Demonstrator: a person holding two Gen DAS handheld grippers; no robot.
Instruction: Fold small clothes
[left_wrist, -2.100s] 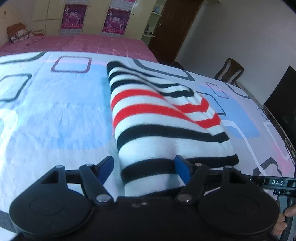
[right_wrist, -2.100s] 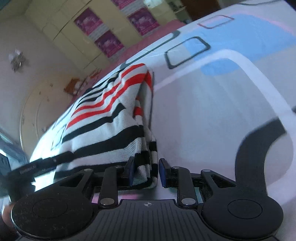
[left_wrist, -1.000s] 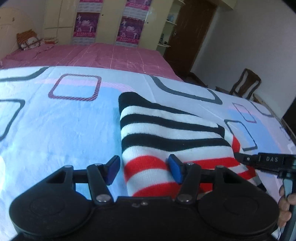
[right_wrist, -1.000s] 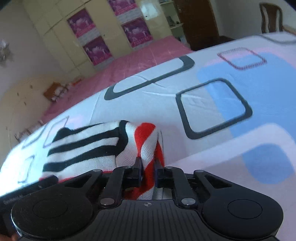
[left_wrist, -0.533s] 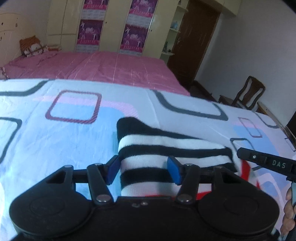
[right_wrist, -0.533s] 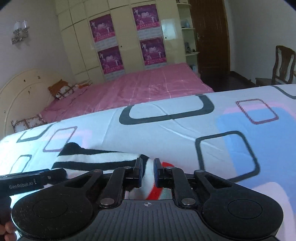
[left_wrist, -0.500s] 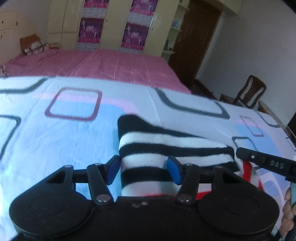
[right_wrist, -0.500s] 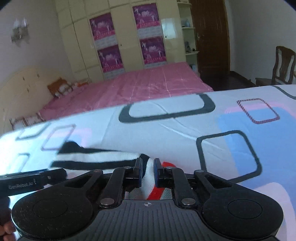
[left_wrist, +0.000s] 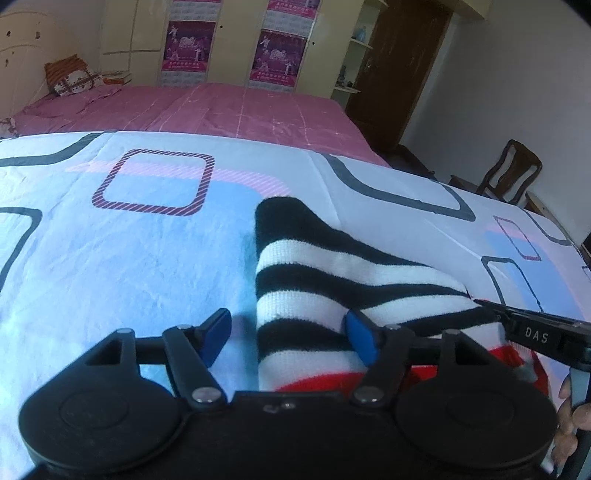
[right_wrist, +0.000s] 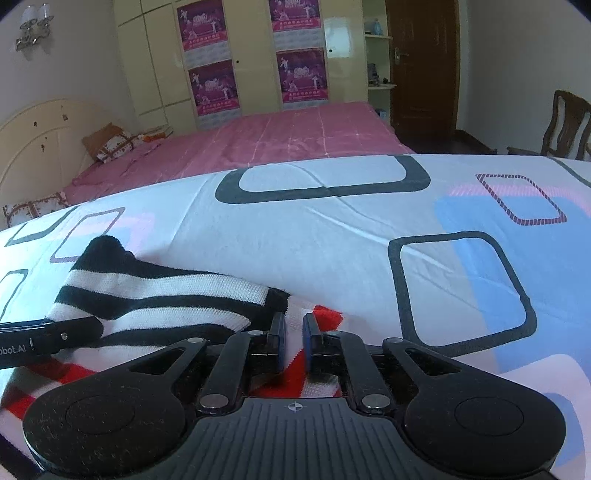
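Note:
A black, white and red striped knit sweater (left_wrist: 332, 266) lies folded on the patterned bedspread (left_wrist: 147, 240), its black-and-white end laid over the red stripes. My left gripper (left_wrist: 290, 330) straddles the sweater's left edge. Its jaws are opening, and the left pad (left_wrist: 218, 328) stands clear of the cloth. My right gripper (right_wrist: 294, 332) is shut on the sweater (right_wrist: 166, 295) at the folded layer's right corner, with knit showing in the narrow slit. Each gripper shows as a black bar in the other's view: the right gripper (left_wrist: 535, 332) and the left gripper (right_wrist: 48, 341).
The bedspread (right_wrist: 332, 240) stretches wide to the left and right of the sweater. A pink bed (left_wrist: 240, 107) lies behind it, before wardrobes with posters. A wooden chair (left_wrist: 509, 170) stands at the right wall. A person's hand (left_wrist: 569, 424) grips the right tool.
Both grippers have carried the black-and-white end forward over the red stripes and lowered it. The left jaws have widened off the cloth. The right gripper has rolled level.

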